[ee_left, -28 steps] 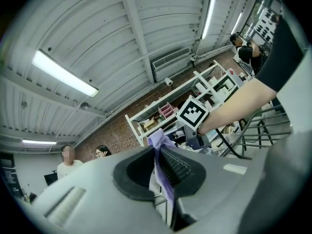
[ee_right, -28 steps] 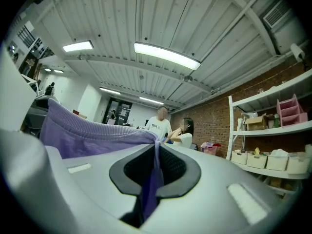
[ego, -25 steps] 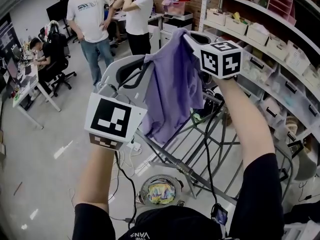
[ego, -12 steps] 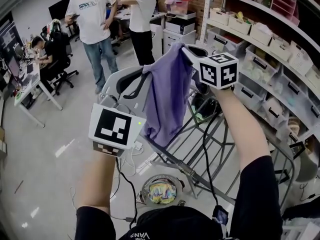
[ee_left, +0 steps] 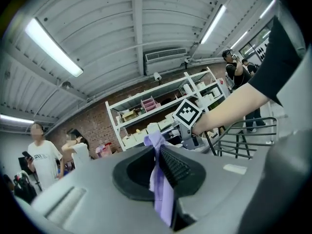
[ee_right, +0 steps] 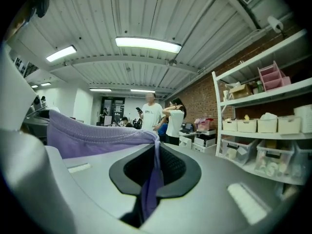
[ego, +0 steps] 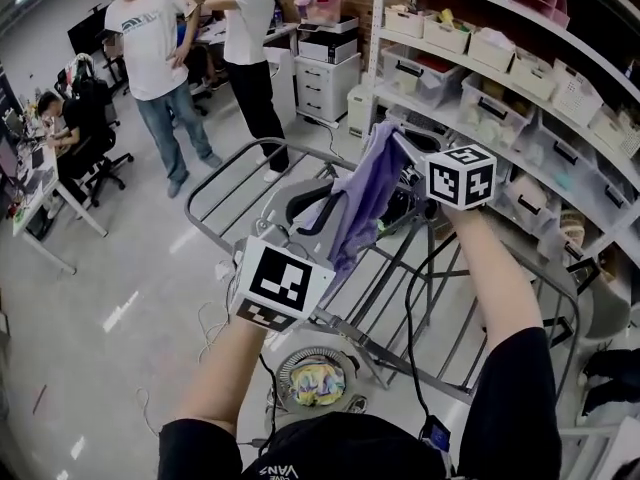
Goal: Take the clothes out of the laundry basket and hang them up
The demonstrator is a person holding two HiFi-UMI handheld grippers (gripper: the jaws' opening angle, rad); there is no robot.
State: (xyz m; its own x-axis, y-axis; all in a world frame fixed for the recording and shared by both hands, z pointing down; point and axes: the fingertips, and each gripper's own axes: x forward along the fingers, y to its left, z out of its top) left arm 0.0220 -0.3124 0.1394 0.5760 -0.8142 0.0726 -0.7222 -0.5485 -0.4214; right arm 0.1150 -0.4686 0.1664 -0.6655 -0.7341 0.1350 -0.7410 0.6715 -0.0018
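A purple garment (ego: 362,193) hangs stretched between my two grippers above the metal drying rack (ego: 455,313). My left gripper (ego: 318,211) is shut on one edge of it, the cloth (ee_left: 162,191) pinched between the ribbed pads. My right gripper (ego: 388,133) is shut on the other edge, higher and further back, and from it a hem of the purple cloth (ee_right: 92,135) runs off to the left. The right gripper's marker cube (ee_left: 187,113) shows beyond the left jaws. Below me, the round laundry basket (ego: 318,380) holds colourful clothes.
Shelves with storage bins (ego: 500,78) line the right side. Two people (ego: 150,58) stand at the back left, beside a white cabinet (ego: 322,83). A person sits at a desk (ego: 45,163) at far left. Cables (ego: 225,313) trail on the floor near the rack.
Both grippers have come lower and rightward with the purple garment, now closer over the rack. The cloth hangs narrower than before. Both grips are unchanged.
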